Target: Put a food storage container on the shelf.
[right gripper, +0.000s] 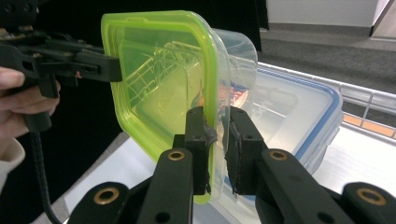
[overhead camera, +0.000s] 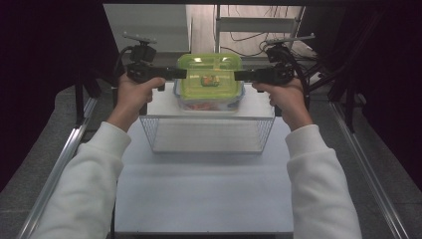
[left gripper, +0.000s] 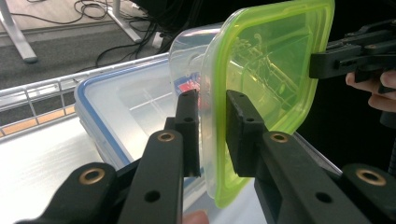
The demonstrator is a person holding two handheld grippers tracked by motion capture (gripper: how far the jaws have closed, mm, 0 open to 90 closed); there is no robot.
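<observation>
Here, green-lidded container (overhead camera: pixel 210 74) holding something red, above blue-rimmed container (left gripper: pixel 116 107)

Lab or recording studio, not a home. White table (overhead camera: pixel 199 189) sits inside a metal frame (overhead camera: pixel 64 154) with black curtains (overhead camera: pixel 45 59) on both sides of the grippers. Beyond the grippers, loose cables (overhead camera: pixel 249 37) on bare floor and a desk leg (left gripper: pixel 16 32). Grey carpet below the table.
</observation>
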